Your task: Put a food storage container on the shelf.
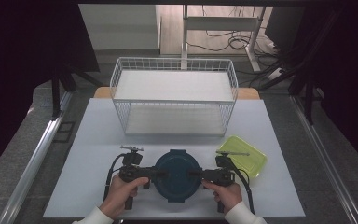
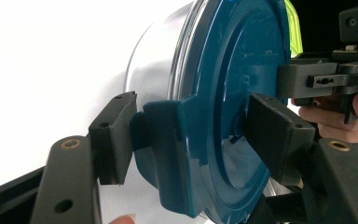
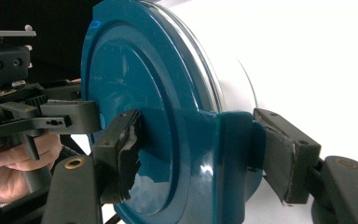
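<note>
My left claw (image 1: 161, 173) comes in from the lower left of the high view and is clenched on a latch tab of the tub (image 1: 177, 175), one jaw under the tab and one on the blue lid (image 2: 242, 93). I judge I hold it there, at the rim, because the tab gives a flat grip where the round wall would slip.

The tub sits low in the middle of the counter (image 1: 98, 135), touching neither the rack (image 1: 174, 95) above it in the frame nor the green lid (image 1: 243, 156) to its right.

My right claw (image 1: 195, 174) mirrors the left from the lower right, pinched on the opposite tab; in the right gripper view its jaws bracket the lid's edge the same way. Two opposed grips should keep the tub level.

The counter's near edge lies just below my hands. Bare counter lies between tub and rack, and both rack shelves look bare.
</note>
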Tool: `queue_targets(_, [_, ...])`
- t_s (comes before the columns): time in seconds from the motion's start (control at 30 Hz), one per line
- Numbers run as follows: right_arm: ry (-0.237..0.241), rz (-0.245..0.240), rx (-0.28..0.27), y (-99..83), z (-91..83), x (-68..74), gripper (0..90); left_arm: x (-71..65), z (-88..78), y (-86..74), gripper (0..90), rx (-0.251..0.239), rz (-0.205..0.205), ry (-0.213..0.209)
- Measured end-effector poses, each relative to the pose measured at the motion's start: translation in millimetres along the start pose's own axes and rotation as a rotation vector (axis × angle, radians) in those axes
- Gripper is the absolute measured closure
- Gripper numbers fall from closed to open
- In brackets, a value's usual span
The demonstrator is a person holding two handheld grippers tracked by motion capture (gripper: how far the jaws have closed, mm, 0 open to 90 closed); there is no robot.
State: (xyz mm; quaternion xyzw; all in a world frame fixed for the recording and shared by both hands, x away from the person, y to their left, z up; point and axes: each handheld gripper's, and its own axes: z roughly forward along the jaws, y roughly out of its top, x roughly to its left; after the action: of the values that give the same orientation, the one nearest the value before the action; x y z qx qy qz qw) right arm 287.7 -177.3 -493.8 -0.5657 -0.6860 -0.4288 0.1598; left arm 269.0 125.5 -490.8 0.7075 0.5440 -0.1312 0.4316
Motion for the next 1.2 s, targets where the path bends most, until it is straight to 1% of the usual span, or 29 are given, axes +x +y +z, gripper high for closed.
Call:
queue_targets(0.17, [0.001, -0.004, -0.004, 0.4, -0.4, 1.9, 34.0, -1.2, -2.1, 0.9, 35.9, -0.006, 0.004, 0.000])
queue_targets(0.2, [-0.001, -0.015, -0.010, 1.1, -1.4, 3.6, 34.0, -2.3, -3.1, 1.5, 35.9, -0.016, 0.005, 0.000])
queue_targets(0.27, [-0.001, -0.022, -0.011, 1.6, -2.1, 4.9, 34.0, -3.1, -4.3, 2.2, 35.9, -0.020, 0.008, 0.000])
queue_targets(0.43, [-0.004, -0.033, -0.017, 1.9, -3.5, 7.6, 34.0, -4.2, -5.9, 3.6, 35.9, -0.016, 0.014, -0.002])
queue_targets(0.53, [-0.013, -0.050, -0.031, 1.6, -5.0, 11.4, 33.9, -5.0, -8.1, 5.5, 35.9, -0.023, 0.017, -0.007])
queue_targets(0.63, [-0.013, -0.061, -0.043, 2.6, -6.6, 14.5, 33.9, -7.0, -10.8, 7.2, 35.9, -0.029, 0.030, -0.003])
queue_targets(0.7, [-0.012, -0.065, -0.044, 3.0, -7.2, 15.3, 33.9, -7.9, -11.3, 7.8, 35.9, -0.034, 0.029, -0.004])
queue_targets(0.73, [-0.010, -0.070, -0.048, 3.7, -8.3, 16.5, 33.8, -9.3, -12.8, 9.1, 35.9, -0.035, 0.039, 0.000])
queue_targets(0.97, [-0.012, -0.087, -0.058, 4.8, -10.8, 21.3, 33.8, -11.3, -16.2, 11.9, 36.0, -0.039, 0.046, -0.003])
queue_targets(1.07, [-0.012, -0.095, -0.066, 5.8, -12.0, 23.8, 33.8, -13.7, -19.7, 14.6, 36.0, -0.045, 0.060, 0.001])
queue_targets(1.2, [-0.011, -0.100, -0.072, 7.7, -14.0, 25.2, 33.8, -16.1, -20.1, 16.8, 36.1, -0.049, 0.062, 0.001])
